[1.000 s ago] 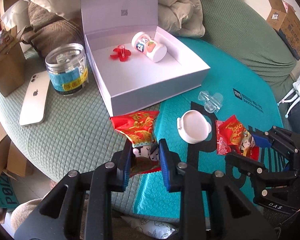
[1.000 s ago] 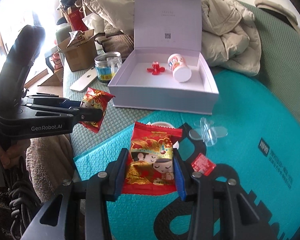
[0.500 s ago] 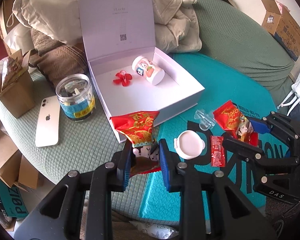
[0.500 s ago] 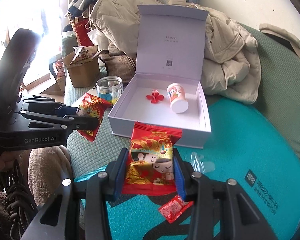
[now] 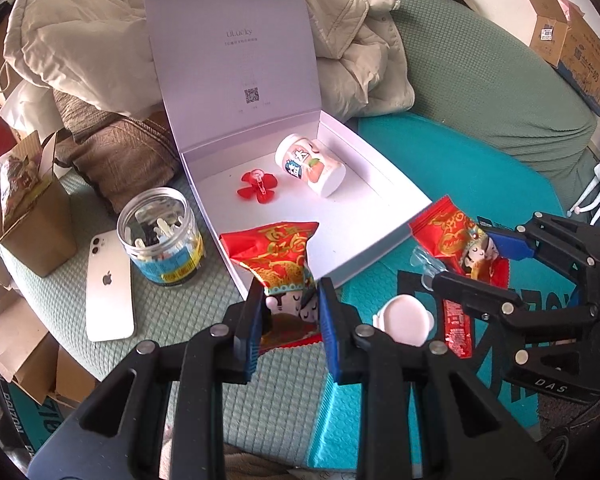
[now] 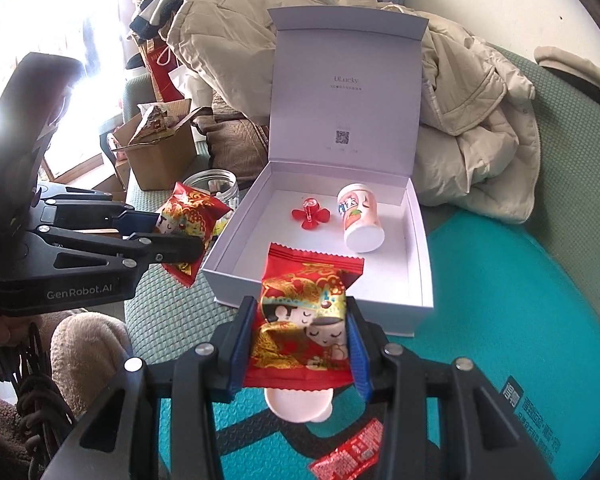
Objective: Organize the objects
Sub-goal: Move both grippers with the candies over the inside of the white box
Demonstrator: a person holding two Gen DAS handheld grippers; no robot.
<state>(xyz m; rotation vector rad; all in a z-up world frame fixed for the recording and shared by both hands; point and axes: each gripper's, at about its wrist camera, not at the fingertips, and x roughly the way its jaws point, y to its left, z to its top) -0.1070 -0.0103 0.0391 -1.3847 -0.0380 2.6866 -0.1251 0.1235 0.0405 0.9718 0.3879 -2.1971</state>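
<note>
Left wrist view: left gripper [image 5: 288, 308] and right gripper [image 5: 488, 264] each pinch a red candy packet [image 5: 280, 256] near the open white gift box [image 5: 384, 216], apparently to drop inside.

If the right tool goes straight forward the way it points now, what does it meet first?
Probably the near wall of the open white box, just beyond the red packet held in the right tool; depth is uncertain, so it might pass over the rim.

Lived-in home room. Green quilted sofa [image 5: 480, 80] piled with a beige puffer jacket [image 6: 472, 120]. Cardboard boxes [image 5: 572, 44] around.
</note>
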